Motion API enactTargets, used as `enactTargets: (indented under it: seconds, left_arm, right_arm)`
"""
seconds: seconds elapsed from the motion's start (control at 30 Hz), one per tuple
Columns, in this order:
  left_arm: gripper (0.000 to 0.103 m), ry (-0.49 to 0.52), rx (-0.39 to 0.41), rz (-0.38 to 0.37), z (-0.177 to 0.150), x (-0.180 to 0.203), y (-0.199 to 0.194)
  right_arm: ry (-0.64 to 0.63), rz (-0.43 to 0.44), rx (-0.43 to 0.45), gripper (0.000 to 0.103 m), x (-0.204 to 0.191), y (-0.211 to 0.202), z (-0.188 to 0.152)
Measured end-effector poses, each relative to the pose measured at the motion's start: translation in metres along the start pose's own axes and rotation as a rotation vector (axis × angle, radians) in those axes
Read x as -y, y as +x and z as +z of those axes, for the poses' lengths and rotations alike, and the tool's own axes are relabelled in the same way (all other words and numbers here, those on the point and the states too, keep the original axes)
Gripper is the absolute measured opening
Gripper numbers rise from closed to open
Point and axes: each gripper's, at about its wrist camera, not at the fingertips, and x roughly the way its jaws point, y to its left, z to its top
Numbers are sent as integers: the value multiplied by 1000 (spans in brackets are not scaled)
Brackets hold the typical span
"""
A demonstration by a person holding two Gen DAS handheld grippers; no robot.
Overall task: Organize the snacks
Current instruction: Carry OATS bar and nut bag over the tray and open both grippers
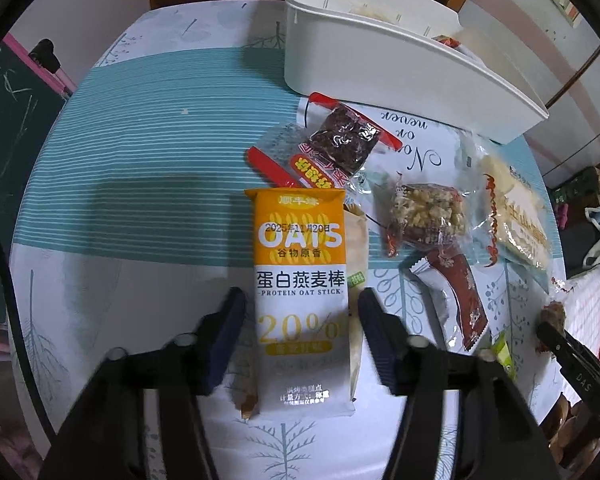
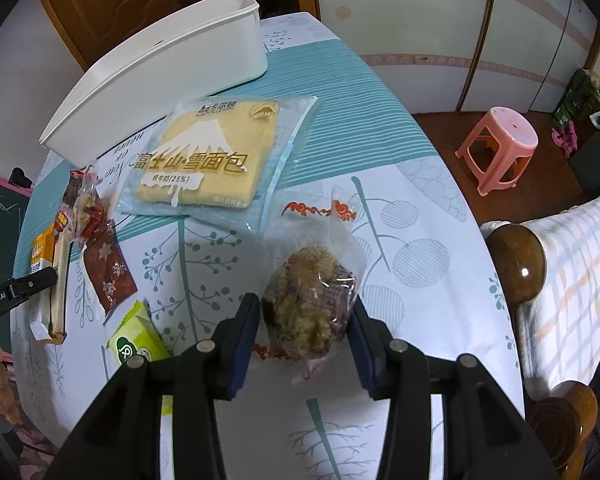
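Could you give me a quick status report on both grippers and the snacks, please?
Left gripper astride oat bar, pads not pressing. Right gripper shut on nut cake. Bin ahead, path clear.

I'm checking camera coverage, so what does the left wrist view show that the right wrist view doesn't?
Only the left wrist view looks inside the white bin and shows the whole printed front of the oat stick. Only the right wrist view shows the pink stool on the floor. Both show the bin, the bread packet and the brown snowflake packet.
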Motion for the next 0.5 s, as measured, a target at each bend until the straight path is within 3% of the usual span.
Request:
enactTargets:
  seconds: [0.23,0.5]
  left_arm:
    - [36,6,52,-5,-2,-1,-14]
    - [36,102,138,-27,5,27,-54]
  right_arm:
    - [-3,-2,2,44,-1,0,0]
    - [-46,13,-5,43,-15,-3,0]
